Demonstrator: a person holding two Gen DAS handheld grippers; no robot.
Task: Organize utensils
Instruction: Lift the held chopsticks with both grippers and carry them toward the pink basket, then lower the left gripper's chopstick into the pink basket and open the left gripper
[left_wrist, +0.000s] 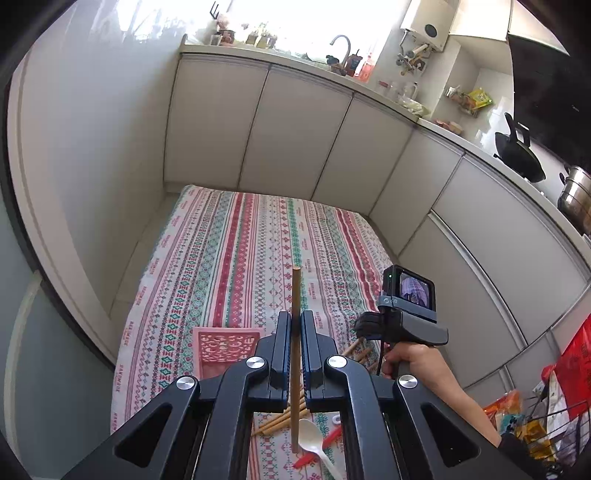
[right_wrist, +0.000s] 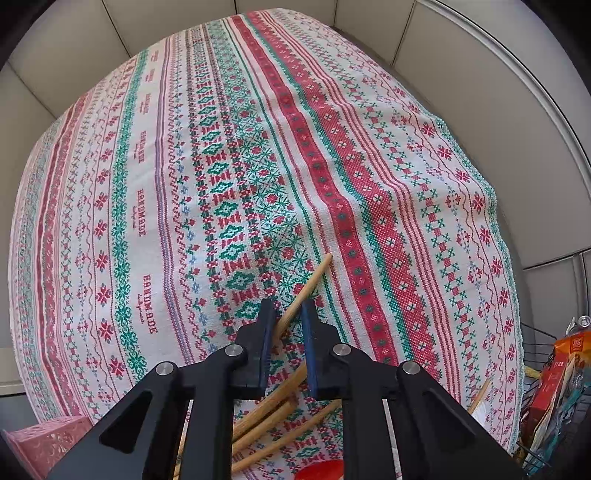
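Note:
My left gripper is shut on a single wooden chopstick, which stands upright between its pads above the patterned tablecloth. Below it lie a pile of chopsticks and a white plastic spoon. A hand holds my right gripper to the right of it. In the right wrist view, the right gripper points steeply down over the chopstick pile. Its jaws stand slightly apart around one chopstick, which leans on the left pad, with a gap to the right pad.
A pink lattice basket stands on the cloth left of the grippers. Red plastic pieces lie near the spoon. White cabinet fronts surround the table. A wire rack with bags stands at the right.

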